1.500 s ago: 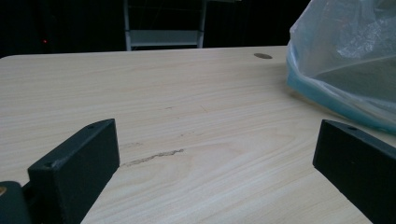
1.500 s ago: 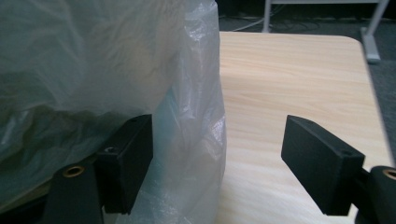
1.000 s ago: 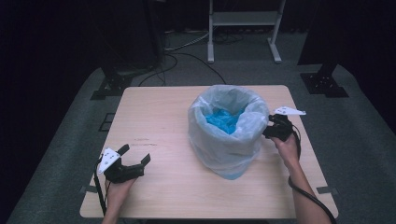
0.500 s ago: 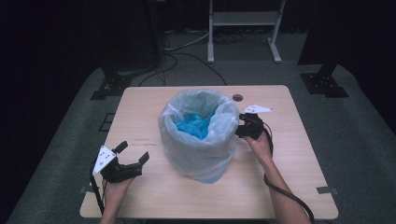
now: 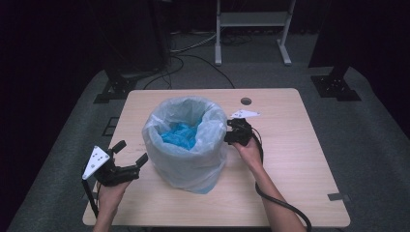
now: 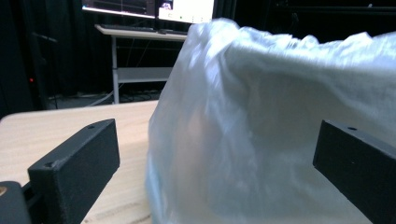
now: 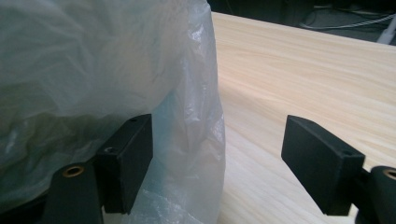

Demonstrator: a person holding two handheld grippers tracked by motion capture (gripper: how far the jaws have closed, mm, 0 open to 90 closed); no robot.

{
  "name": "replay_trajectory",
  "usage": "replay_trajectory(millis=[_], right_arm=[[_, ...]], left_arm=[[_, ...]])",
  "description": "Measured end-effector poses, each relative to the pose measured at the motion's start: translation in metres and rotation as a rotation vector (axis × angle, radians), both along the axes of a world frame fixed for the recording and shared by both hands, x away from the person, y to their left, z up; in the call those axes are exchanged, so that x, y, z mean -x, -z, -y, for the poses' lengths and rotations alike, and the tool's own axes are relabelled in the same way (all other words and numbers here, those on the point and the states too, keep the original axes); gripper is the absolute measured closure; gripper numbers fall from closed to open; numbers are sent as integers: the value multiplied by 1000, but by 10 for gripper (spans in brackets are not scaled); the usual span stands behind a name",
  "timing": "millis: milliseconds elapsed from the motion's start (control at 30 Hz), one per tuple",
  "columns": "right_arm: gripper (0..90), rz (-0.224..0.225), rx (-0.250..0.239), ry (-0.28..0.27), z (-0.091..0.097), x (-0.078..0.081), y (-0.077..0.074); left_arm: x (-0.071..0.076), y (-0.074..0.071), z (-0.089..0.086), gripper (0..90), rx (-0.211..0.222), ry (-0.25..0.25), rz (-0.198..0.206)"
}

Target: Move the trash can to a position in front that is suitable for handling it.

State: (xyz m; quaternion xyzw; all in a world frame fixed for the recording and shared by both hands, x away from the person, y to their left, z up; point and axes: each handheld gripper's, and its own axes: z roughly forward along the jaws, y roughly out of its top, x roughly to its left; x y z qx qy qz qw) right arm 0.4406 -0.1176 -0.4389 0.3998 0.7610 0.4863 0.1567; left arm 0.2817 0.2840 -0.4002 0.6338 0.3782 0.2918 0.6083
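A bin lined with a translucent white plastic bag (image 5: 186,154) stands mid-table, with crumpled blue material (image 5: 180,134) inside it. My right gripper (image 5: 228,131) is open at the bag's right side just below the rim. In the right gripper view the bag (image 7: 93,70) bulges against the left jaw, and a fold of it hangs between the jaws of that gripper (image 7: 217,154). My left gripper (image 5: 131,152) is open near the table's front left, pointing at the bag's lower left side. The bag wall (image 6: 280,116) sits close ahead of the left gripper (image 6: 215,158), not touching either jaw.
The wooden table (image 5: 300,159) has a round cable hole (image 5: 246,101) at the back and a strip of tape (image 5: 338,196) near the front right corner. Black stand bases (image 5: 336,87) and a white-framed desk (image 5: 251,19) stand on the carpet behind.
The bin with its bag has slid left across the table, and my right gripper moved left with it at the rim. My left gripper stayed in roughly the same spot.
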Motion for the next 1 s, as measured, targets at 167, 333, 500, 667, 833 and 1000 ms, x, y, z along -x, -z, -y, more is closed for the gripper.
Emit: replay_trajectory(millis=[167, 333, 500, 667, 833, 1000], right_arm=[[200, -23, 3, -37, -13, 1, 3], [184, -47, -26, -5, 11, 3, 7], [178, -49, -47, 2, 39, 12, 3], [178, -37, -43, 4, 59, 20, -3], [178, -21, -51, 2, 70, 26, -10], [178, -6, -71, -10, 79, 33, -17]], left_arm=[[-1, -11, -10, 0, 15, 5, 10], [-4, -21, -12, 0, 21, 26, 11], [-14, -32, -7, 0, 30, 61, 9], [-24, -42, -2, 0, 52, 85, 9], [-39, -49, 7, 21, 34, 120, -26], [-54, -50, 14, 82, 13, 146, -89]])
